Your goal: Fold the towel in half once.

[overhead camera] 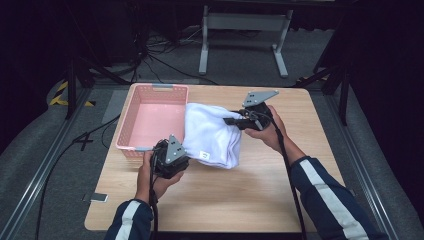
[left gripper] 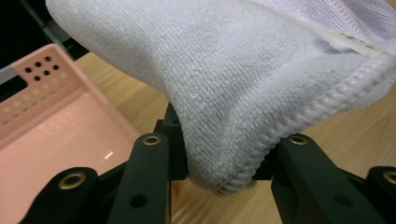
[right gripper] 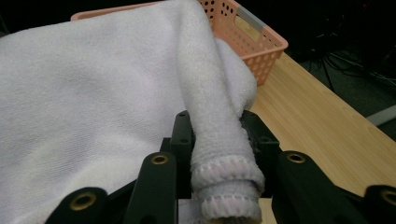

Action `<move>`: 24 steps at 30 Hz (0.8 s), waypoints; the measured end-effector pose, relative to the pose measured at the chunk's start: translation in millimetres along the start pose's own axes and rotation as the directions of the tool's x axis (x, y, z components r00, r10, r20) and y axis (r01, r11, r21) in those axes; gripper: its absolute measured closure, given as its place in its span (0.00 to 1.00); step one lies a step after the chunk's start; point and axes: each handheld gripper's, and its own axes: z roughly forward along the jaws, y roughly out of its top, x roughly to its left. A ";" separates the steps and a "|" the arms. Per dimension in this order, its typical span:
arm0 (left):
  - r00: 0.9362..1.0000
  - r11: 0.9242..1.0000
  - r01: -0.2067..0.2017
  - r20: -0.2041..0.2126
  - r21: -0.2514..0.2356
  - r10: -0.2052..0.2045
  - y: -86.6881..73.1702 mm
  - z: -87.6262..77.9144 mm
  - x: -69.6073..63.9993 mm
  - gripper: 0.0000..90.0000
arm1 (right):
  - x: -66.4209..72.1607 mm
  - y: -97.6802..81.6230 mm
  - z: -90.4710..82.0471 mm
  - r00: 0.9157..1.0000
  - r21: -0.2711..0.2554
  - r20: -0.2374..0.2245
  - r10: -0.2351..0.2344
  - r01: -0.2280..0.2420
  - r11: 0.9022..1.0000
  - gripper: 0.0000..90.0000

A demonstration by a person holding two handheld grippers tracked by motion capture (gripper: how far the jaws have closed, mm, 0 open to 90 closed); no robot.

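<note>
White folded towel: held at centre frame of the high view, lifted off the wooden table and overlapping the right rim of the pink perforated basket at centre left. Left gripper: jaws clamped on the towel's stitched lower-left corner. Right gripper: jaws clamped on a bunched fold at the towel's right edge. A small label is seen near the lower hem.
</note>
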 end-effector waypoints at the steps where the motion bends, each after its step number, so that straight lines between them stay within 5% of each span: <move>1: 1.000 1.000 0.003 -0.007 0.001 -0.003 -0.9 -1.8 2.5 0.75 | 0.7 4.4 3.2 1.000 -0.002 -0.005 -0.004 0.004 1.000 0.77; 8: 0.998 0.999 0.033 -0.058 0.014 -0.032 -5.2 -12.5 24.9 0.75 | 2.9 32.5 29.6 0.999 0.004 -0.019 -0.046 0.047 0.999 0.77; 24: 0.982 0.994 0.099 -0.168 0.053 -0.089 -14.6 -30.0 74.6 0.75 | 0.7 78.6 87.4 0.998 -0.015 -0.043 -0.051 0.050 0.999 0.77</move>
